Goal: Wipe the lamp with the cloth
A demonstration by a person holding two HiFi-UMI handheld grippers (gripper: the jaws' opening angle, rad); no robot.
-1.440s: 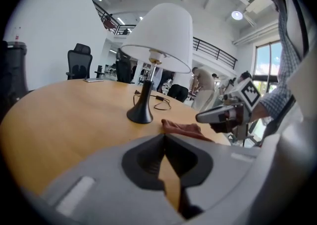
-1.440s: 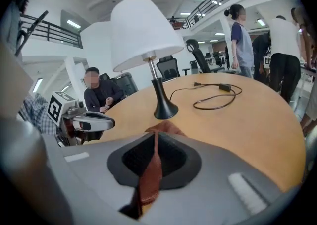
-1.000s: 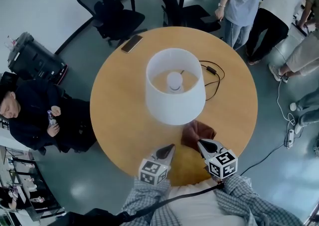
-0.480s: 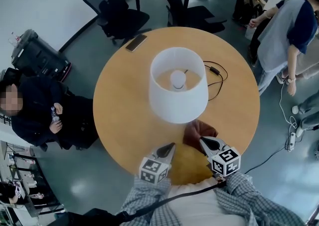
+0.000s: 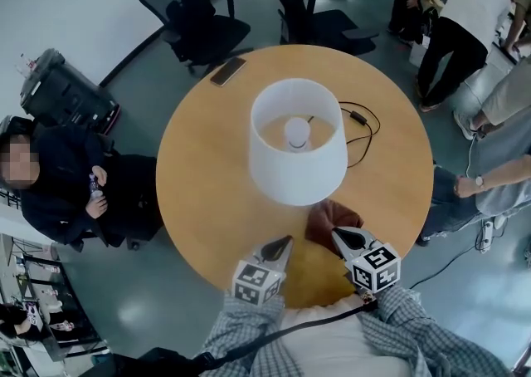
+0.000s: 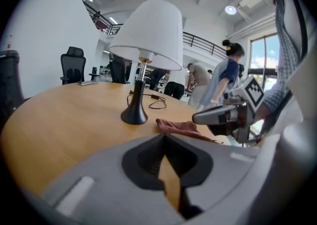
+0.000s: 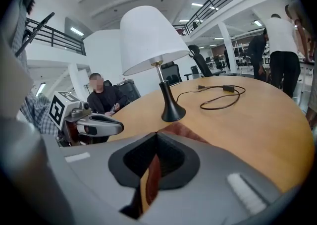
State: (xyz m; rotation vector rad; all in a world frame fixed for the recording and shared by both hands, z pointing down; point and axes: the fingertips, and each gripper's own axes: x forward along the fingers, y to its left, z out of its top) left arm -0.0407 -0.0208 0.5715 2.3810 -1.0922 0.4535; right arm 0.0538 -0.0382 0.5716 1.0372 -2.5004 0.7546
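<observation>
A lamp with a white shade [image 5: 297, 151] stands in the middle of the round wooden table [image 5: 199, 168]; its black base [image 6: 134, 115] shows in both gripper views. A reddish-brown cloth [image 5: 332, 219] lies crumpled on the table just in front of the lamp. My right gripper [image 5: 334, 234] is shut, its tip at the cloth's near edge; whether it touches the cloth I cannot tell. My left gripper [image 5: 287, 240] is shut and empty, over bare table to the left of the cloth. In the right gripper view the cloth [image 7: 181, 132] lies right past the closed jaws.
A black cable [image 5: 358, 126] runs from the lamp toward the table's far right. A phone [image 5: 226, 71] lies at the far left edge. Office chairs [image 5: 195, 22] stand behind the table. One person sits at the left [image 5: 58, 193]; others stand at the right [image 5: 460, 26].
The people standing at the right have shifted about. Both grippers, the lamp and the cloth have stayed where they were.
</observation>
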